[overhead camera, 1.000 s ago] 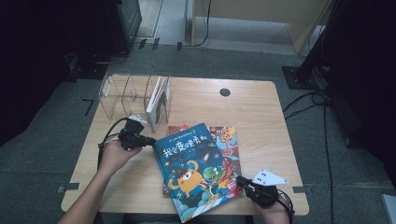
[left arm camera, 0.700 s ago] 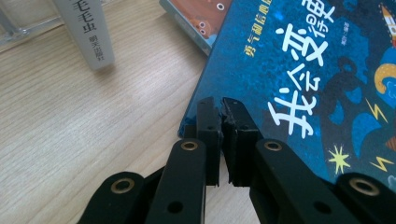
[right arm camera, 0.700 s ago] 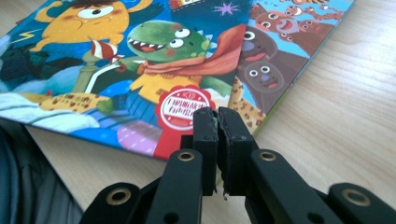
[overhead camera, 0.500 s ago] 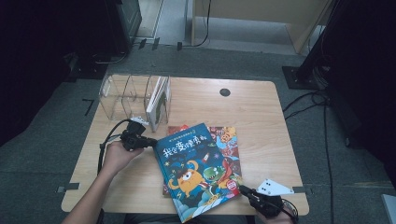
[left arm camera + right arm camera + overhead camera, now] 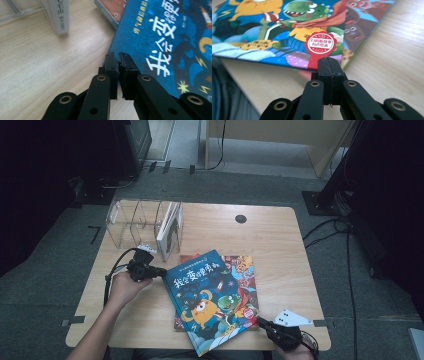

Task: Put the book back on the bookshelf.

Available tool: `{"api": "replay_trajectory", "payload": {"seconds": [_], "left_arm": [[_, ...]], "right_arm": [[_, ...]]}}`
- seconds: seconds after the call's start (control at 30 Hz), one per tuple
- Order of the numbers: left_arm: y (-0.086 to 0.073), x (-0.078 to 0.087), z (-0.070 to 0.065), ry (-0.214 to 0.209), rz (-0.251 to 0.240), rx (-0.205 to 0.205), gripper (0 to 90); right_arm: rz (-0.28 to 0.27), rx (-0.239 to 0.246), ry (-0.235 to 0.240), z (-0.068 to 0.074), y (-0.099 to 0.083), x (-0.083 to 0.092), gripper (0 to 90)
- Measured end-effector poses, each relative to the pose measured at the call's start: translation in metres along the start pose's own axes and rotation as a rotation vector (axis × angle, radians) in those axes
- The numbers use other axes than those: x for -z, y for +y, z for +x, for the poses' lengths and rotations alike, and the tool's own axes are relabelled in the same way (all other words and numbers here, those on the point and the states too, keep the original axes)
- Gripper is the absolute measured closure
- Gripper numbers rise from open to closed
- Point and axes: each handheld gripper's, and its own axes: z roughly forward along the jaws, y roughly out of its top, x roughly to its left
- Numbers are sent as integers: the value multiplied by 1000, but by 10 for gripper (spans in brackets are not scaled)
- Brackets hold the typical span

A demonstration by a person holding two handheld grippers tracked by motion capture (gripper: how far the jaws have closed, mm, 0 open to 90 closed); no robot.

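A blue picture book (image 5: 210, 295) (image 5: 170, 42) (image 5: 274, 30) lies askew on a second, orange-red picture book (image 5: 245, 267) (image 5: 112, 10) (image 5: 362, 25) in the middle of the wooden table (image 5: 280, 245). Its near corner sticks out over the table's front edge. My left gripper (image 5: 161, 271) (image 5: 118, 55) is shut, its tips at the blue book's left edge with nothing seen between them. My right gripper (image 5: 259, 321) (image 5: 329, 60) is shut too, its tips against the blue book's near right edge, just below a round red sticker (image 5: 321, 44).
A clear plastic book rack (image 5: 130, 217) stands at the back left, with one upright book (image 5: 167, 227) (image 5: 60, 17) in its right slot. A black cable hole (image 5: 241, 218) sits at the back middle. Bare wood lies right of the books.
My right gripper has drawn back a little toward the table's front edge. The left gripper and both books have stayed where they were.
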Motion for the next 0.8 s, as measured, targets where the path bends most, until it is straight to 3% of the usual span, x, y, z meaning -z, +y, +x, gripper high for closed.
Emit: {"api": "replay_trajectory", "payload": {"seconds": [0.13,0.27,0.4,0.5,0.67,0.8], "left_arm": [[-4,2,-1,7,-6,1,863],[-6,5,-1,43,-20,4,864],[-6,6,3,76,-44,35,861],[-5,3,7,50,-63,61,863],[-6,4,7,55,-62,56,869],[-6,4,12,60,-66,84,884]], "right_arm": [[-6,-44,-18,-13,7,-6,900],[-5,-46,-26,-19,11,-10,900],[4,-54,-37,-28,17,-17,900],[4,-65,-30,-31,18,-19,900],[-1,-69,-30,-38,22,-23,900],[-2,-74,-30,-42,25,-27,900]]}}
